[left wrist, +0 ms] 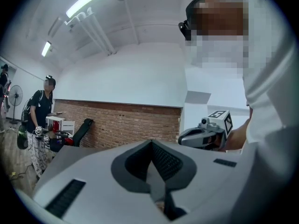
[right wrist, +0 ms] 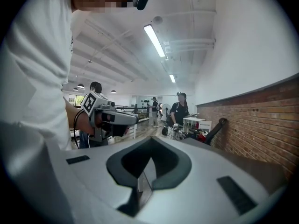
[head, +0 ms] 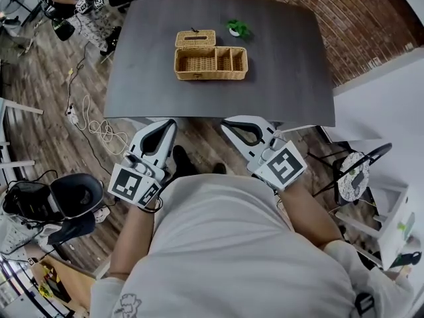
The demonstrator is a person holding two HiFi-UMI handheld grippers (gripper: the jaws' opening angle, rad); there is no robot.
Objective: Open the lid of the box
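Head view: tan wicker box (head: 211, 63), likely light and stiff, sits near the far edge of the dark grey desk (head: 291, 91), its woven lid (head: 195, 39) seemingly raised, best taken by its free edge; left gripper (head: 170, 123) and right gripper (head: 227, 122) fingers pressed together, empty.

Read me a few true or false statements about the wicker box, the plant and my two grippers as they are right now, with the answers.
1. The wicker box has its lid up, with the compartments showing. True.
2. The right gripper is holding the lid. False: it is shut on nothing, well short of the box.
3. A small potted plant stands on the table near the box. True.
4. The left gripper has its jaws wide apart. False: they are together, with nothing between them.
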